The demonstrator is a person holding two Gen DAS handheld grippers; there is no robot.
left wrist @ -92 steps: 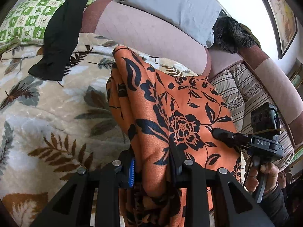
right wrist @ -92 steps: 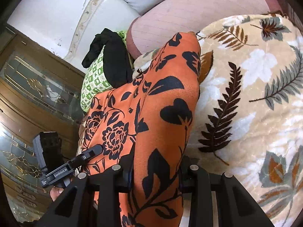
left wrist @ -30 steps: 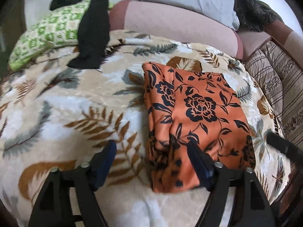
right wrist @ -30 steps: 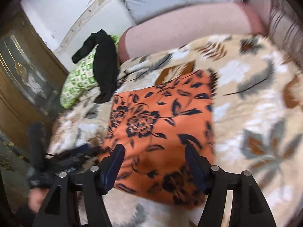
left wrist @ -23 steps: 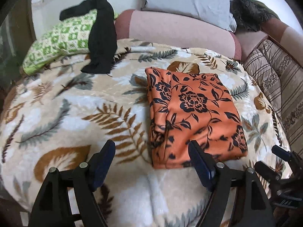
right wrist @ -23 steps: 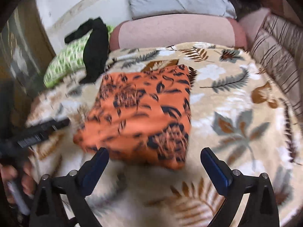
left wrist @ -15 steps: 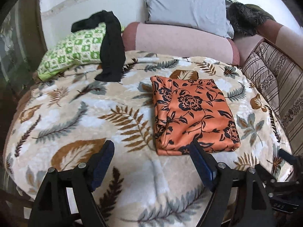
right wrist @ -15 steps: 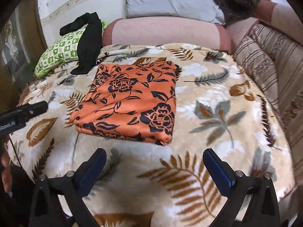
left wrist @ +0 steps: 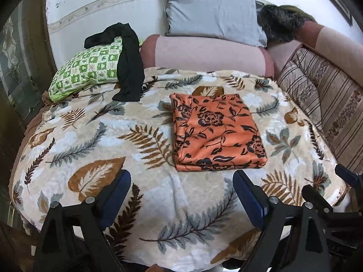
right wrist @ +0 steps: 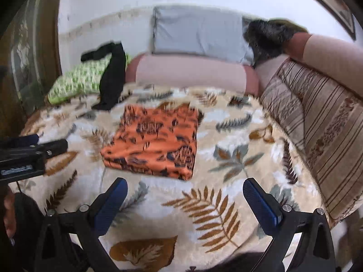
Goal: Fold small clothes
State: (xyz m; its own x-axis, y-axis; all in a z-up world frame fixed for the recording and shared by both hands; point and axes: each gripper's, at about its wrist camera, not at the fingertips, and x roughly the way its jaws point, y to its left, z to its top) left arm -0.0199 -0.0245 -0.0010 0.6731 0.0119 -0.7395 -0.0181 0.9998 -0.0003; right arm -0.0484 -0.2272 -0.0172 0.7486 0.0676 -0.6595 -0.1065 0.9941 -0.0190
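Note:
An orange cloth with black flowers (left wrist: 215, 133) lies folded into a flat rectangle on the leaf-print blanket (left wrist: 90, 140); it also shows in the right wrist view (right wrist: 156, 142). My left gripper (left wrist: 181, 181) is open and empty, held back from the cloth's near edge. My right gripper (right wrist: 185, 189) is open and empty, also back from the cloth. The left gripper's body shows at the left of the right wrist view (right wrist: 25, 156).
A black garment (left wrist: 129, 68) hangs over a green checked pillow (left wrist: 88, 65) at the back left. A pink bolster (left wrist: 204, 54), a grey pillow (left wrist: 211, 15) and a dark furry item (left wrist: 281, 25) line the back. Striped cushions (left wrist: 324, 104) run along the right.
Both grippers let go of the orange cloth, which now lies folded on the blanket. Both have opened wide and drawn back toward the bed's near edge.

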